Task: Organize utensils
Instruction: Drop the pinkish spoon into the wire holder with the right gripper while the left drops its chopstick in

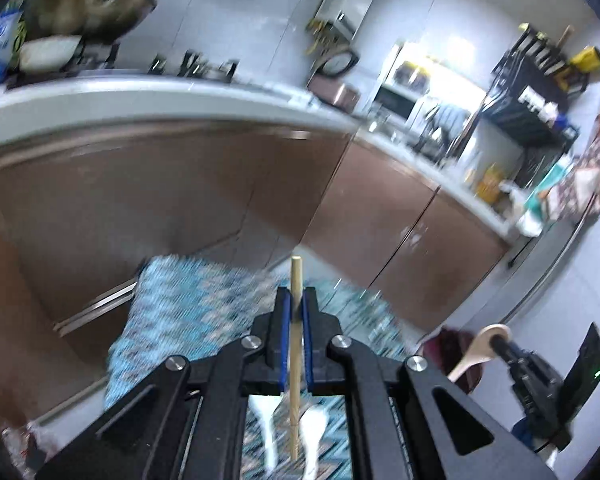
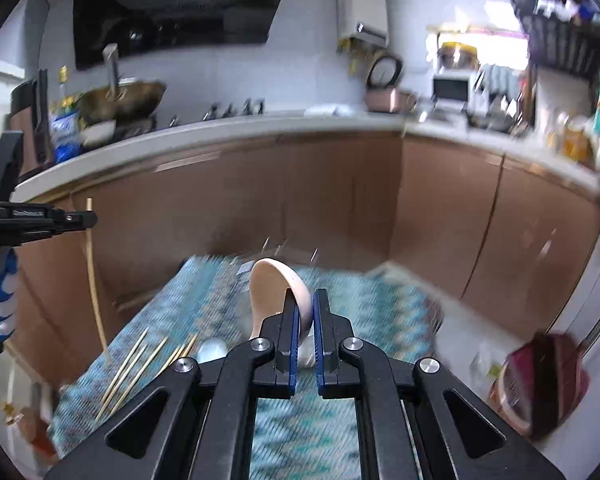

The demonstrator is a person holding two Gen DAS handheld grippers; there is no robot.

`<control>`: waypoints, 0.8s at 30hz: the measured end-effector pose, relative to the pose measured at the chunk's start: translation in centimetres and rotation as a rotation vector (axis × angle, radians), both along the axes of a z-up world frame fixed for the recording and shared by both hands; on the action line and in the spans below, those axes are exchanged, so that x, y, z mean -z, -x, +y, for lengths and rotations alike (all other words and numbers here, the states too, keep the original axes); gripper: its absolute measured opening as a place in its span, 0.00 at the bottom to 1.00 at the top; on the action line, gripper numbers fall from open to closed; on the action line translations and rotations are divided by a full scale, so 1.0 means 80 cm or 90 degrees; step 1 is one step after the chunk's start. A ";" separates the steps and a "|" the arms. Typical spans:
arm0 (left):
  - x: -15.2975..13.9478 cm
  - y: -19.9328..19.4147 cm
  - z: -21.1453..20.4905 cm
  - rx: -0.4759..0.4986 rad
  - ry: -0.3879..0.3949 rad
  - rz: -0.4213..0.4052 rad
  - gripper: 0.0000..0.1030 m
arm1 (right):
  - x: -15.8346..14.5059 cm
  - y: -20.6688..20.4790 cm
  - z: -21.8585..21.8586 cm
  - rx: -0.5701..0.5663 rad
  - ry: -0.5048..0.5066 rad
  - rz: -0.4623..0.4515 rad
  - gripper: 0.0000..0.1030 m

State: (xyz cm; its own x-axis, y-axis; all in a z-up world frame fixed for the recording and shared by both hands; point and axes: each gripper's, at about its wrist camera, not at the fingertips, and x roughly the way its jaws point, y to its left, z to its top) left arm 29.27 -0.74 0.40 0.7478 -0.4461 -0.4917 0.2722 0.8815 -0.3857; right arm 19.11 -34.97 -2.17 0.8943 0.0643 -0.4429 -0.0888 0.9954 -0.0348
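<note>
Wooden chopstick (image 1: 295,320) clamped upright between left hand-held gripper (image 1: 296,300) jaws.

Brown cabinets (image 2: 340,200), wok (image 2: 120,100), patterned teal cloth (image 2: 360,308)

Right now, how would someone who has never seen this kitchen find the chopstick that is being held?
Below the brown cabinets lies a blue patterned cloth. Above it, the left hand-held gripper is shut on one chopstick. It stands upright in the air, while the other chopsticks lie flat on the cloth.
</note>
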 end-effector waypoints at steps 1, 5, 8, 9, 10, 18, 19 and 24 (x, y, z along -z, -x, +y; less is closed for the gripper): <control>-0.010 -0.008 -0.008 0.002 0.014 -0.020 0.05 | -0.006 -0.009 0.000 0.013 0.007 -0.018 0.07; -0.030 -0.038 -0.037 -0.003 0.054 -0.066 0.05 | -0.012 -0.048 -0.005 0.055 0.026 -0.058 0.07; -0.027 -0.064 -0.058 -0.019 0.070 -0.090 0.05 | 0.002 -0.083 -0.002 0.086 0.051 -0.072 0.07; -0.021 -0.073 -0.067 -0.025 0.068 -0.097 0.05 | 0.008 -0.091 -0.003 0.091 0.056 -0.072 0.07; -0.013 -0.082 -0.076 -0.030 0.065 -0.100 0.05 | 0.017 -0.102 -0.002 0.098 0.063 -0.072 0.07; 0.077 -0.129 -0.135 -0.070 0.003 -0.107 0.05 | 0.078 -0.142 -0.002 0.127 0.085 -0.067 0.07; 0.089 -0.134 -0.140 -0.074 -0.004 -0.106 0.05 | 0.084 -0.145 0.000 0.129 0.087 -0.068 0.07; 0.135 -0.143 -0.148 -0.083 -0.032 -0.101 0.05 | 0.112 -0.152 0.009 0.127 0.090 -0.076 0.07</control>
